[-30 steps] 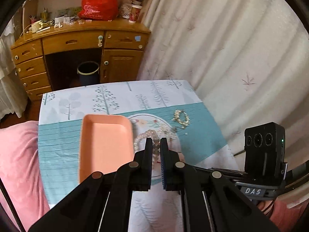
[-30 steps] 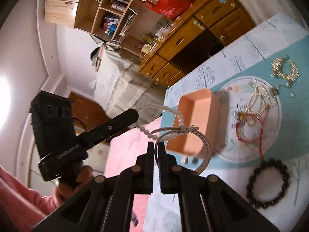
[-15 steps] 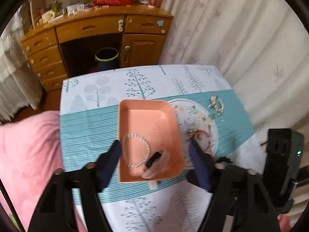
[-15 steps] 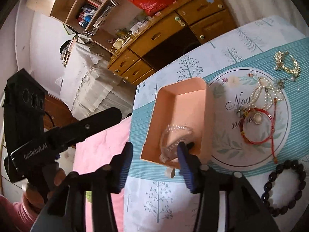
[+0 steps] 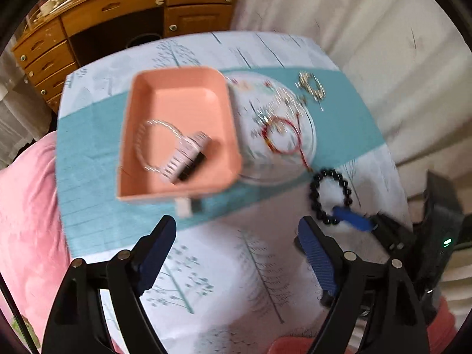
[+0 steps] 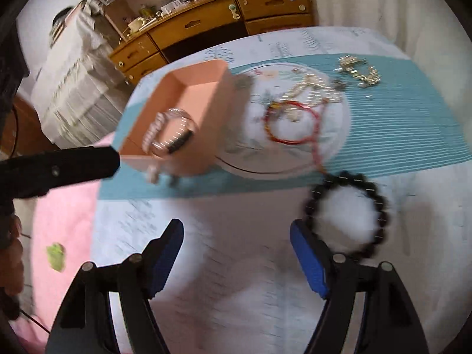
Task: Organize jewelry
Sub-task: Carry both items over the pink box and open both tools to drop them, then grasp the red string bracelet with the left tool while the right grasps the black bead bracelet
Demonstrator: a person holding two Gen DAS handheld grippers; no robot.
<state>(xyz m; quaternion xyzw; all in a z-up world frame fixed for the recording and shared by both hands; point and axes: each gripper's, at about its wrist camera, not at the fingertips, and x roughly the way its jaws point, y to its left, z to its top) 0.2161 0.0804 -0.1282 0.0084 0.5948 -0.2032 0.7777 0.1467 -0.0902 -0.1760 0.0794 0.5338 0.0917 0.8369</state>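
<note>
A pink tray (image 5: 177,72) (image 6: 218,112) holds a pearl bracelet (image 5: 138,147) (image 6: 150,135) and a silver band with a dark clasp (image 5: 188,153) (image 6: 180,141). My left gripper (image 5: 237,224) hangs in front of the tray, jaws opening, nothing between them. My right gripper (image 6: 237,225) is also opening and empty, with a black bead bracelet (image 6: 345,175) (image 5: 330,172) just beside its right finger. On the round printed mat (image 5: 265,174) (image 6: 250,165) lie a red string bracelet (image 5: 267,135) (image 6: 267,121) and pale beads. A gold chain (image 5: 312,85) (image 6: 360,70) lies beyond.
A small white piece (image 5: 183,206) (image 6: 152,174) lies on the cloth by the tray's near wall. A wooden desk (image 5: 118,8) stands behind the table, curtains to the right, pink bedding (image 5: 26,206) to the left. The left tool's black finger (image 6: 59,168) reaches in beside the tray.
Both grippers went from shut to open. The pearl bracelet and the silver band left them and now lie in the tray. Both grippers sank and tilted down toward the table.
</note>
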